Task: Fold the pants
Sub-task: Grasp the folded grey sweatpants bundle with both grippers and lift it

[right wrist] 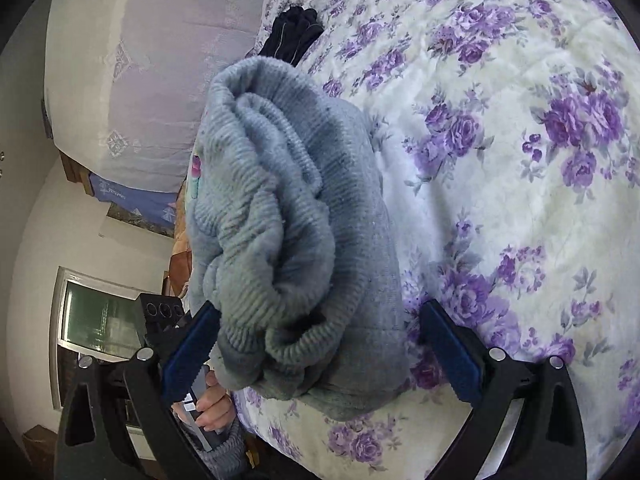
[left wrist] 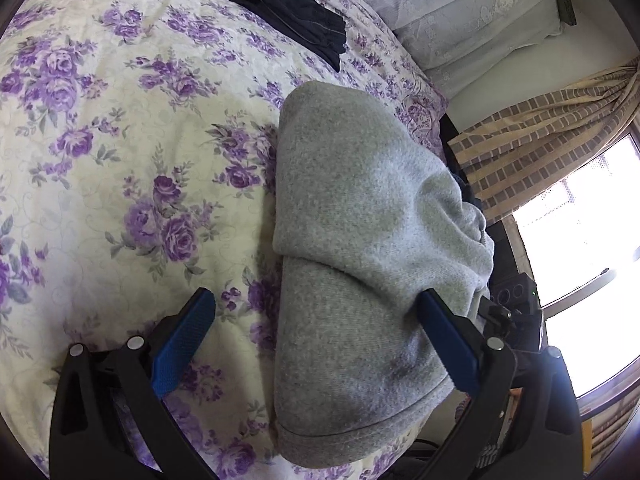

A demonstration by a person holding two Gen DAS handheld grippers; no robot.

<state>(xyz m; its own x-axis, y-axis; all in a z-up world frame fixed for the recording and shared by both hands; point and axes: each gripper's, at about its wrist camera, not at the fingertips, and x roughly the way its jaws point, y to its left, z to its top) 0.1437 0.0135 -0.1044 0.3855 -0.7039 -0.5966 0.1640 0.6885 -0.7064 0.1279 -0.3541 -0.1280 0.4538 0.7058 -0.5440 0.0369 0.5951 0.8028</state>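
From your left wrist camera, the left gripper (left wrist: 316, 328) stands wide open, its blue pads spread apart and clamping nothing. The grey fleece pants (left wrist: 360, 232) lie as a folded bundle on the floral bedspread (left wrist: 100, 160), running from between the jaws out ahead of them. The bundle sits off-centre: it presses against the right-hand pad, while the left-hand pad hangs over bare bedspread well clear of the cloth. If you close here, I judge you would catch only one edge and drag the top layer off the fold. A folded black garment (left wrist: 286, 10) lies far ahead of the jaws, apart from the pants.

From your right wrist camera, the right gripper (right wrist: 318, 336) is likewise spread open and holds nothing. The ribbed waistband end of the pants (right wrist: 280, 220) bulges up between the jaws in a loose, rumpled roll, touching the left-hand pad; the right-hand pad is just beside the cloth. That bunching looks like the main risk: thick layers may spring open once released, or a pinch may seize only the outer rib. Your hand (right wrist: 214, 404) sits just below the left-hand pad, near the bed edge, where the bundle could slide off.
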